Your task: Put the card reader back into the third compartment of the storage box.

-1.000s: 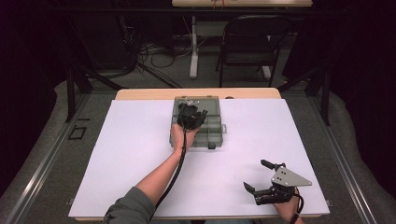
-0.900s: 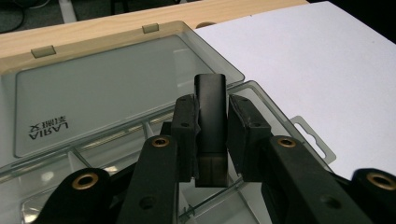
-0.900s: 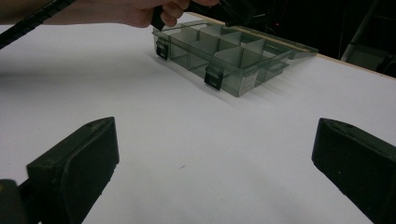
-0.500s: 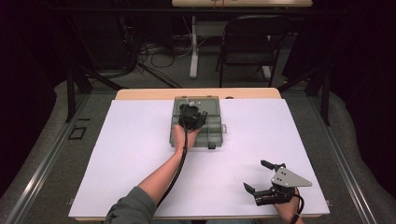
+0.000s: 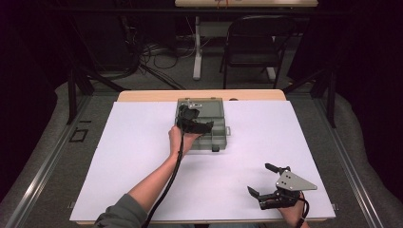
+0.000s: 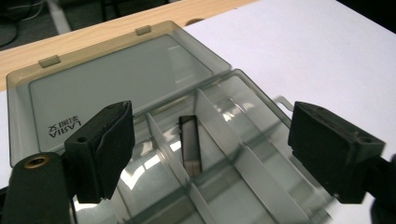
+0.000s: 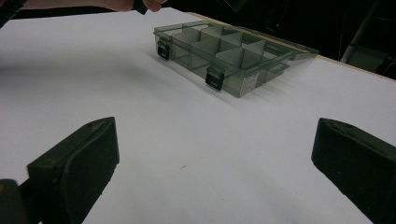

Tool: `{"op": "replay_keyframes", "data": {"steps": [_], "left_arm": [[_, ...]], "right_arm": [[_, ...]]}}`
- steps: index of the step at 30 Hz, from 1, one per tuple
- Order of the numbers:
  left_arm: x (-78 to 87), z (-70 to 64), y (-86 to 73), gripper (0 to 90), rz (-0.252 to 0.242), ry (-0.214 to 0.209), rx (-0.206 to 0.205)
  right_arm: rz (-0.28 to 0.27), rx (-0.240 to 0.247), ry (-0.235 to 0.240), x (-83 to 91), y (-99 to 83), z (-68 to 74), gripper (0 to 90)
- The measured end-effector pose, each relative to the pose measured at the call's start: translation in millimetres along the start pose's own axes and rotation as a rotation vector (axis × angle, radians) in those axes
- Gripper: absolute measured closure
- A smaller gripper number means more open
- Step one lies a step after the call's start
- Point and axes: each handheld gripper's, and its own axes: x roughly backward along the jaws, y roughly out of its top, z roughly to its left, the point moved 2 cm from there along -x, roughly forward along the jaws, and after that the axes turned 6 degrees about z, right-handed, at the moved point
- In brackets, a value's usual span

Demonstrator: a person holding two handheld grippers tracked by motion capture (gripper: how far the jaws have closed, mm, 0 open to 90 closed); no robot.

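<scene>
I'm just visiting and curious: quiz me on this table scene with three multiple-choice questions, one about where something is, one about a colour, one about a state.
1. Where does the small dark block lie?
A. in a compartment of the organizer box
B. on the white sheet
C. between the right gripper's jaws

2. What colour is the sheet covering the table?
A. green
B. white
C. red

3. How is the box's lid?
A. latched shut
B. taken away
C. open, folded back

Answers: 1 A, the left gripper view shows it between dividers. 2 B, it is plain white in the high view. 3 C, the lid lies flat behind the compartments, which the left gripper hovers over, jaws apart.
</scene>
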Motion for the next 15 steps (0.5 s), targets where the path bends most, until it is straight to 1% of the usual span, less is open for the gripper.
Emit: {"op": "replay_keyframes", "data": {"steps": [1, 2, 3, 4, 5, 6, 7, 8, 9, 11, 13, 15], "left_arm": [[7.0, -1.7, -2.7, 12.1, 0.005, -0.007, -0.032], [10.4, -2.4, -4.4, 11.9, 0.007, -0.01, -0.045], [10.4, -2.4, -4.4, 11.7, 0.007, -0.01, -0.045], [14.1, -2.6, -6.2, 11.7, 0.003, -0.016, -0.053], [21.9, -2.8, -10.3, 11.3, 0.001, -0.018, -0.069], [25.4, -2.9, -12.5, 11.3, -0.001, -0.022, -0.074], [25.4, -2.9, -12.5, 11.2, -0.001, -0.022, -0.074], [32.0, -2.8, -17.1, 11.2, -0.004, -0.022, -0.09], [32.0, -2.8, -17.1, 11.2, -0.004, -0.022, -0.09], [38.7, -2.3, -22.3, 11.1, 0.0, -0.027, -0.109], [47.7, -0.5, -31.2, 10.9, 0.003, -0.03, -0.125], [50.7, -0.2, -34.1, 10.9, 0.004, -0.029, -0.132]], "right_arm": [[0.001, -0.001, 0.0, 0.0, 0.0, 0.2, 0.3], [0.0, -0.001, 0.0, 0.0, 0.1, 0.2, 0.3], [0.0, -0.002, 0.0, 0.1, 0.0, 0.5, 0.3], [0.0, -0.002, 0.0, 0.1, 0.0, 0.5, 0.3], [0.0, -0.003, 0.001, 0.1, -0.1, 0.5, 0.4], [0.0, -0.003, 0.001, 0.2, -0.1, 0.5, 0.4], [0.0, -0.003, -0.001, 0.2, -0.1, 0.7, 0.3], [-0.002, -0.005, -0.001, 0.3, 0.0, 0.8, 0.4], [-0.002, -0.005, -0.001, 0.3, 0.0, 0.8, 0.4], [-0.001, -0.003, -0.002, 0.4, 0.3, 0.9, 0.4], [0.003, -0.003, 0.0, 0.0, 0.1, 0.9, 0.4], [0.003, -0.003, 0.0, 0.0, 0.1, 0.9, 0.4]]}}
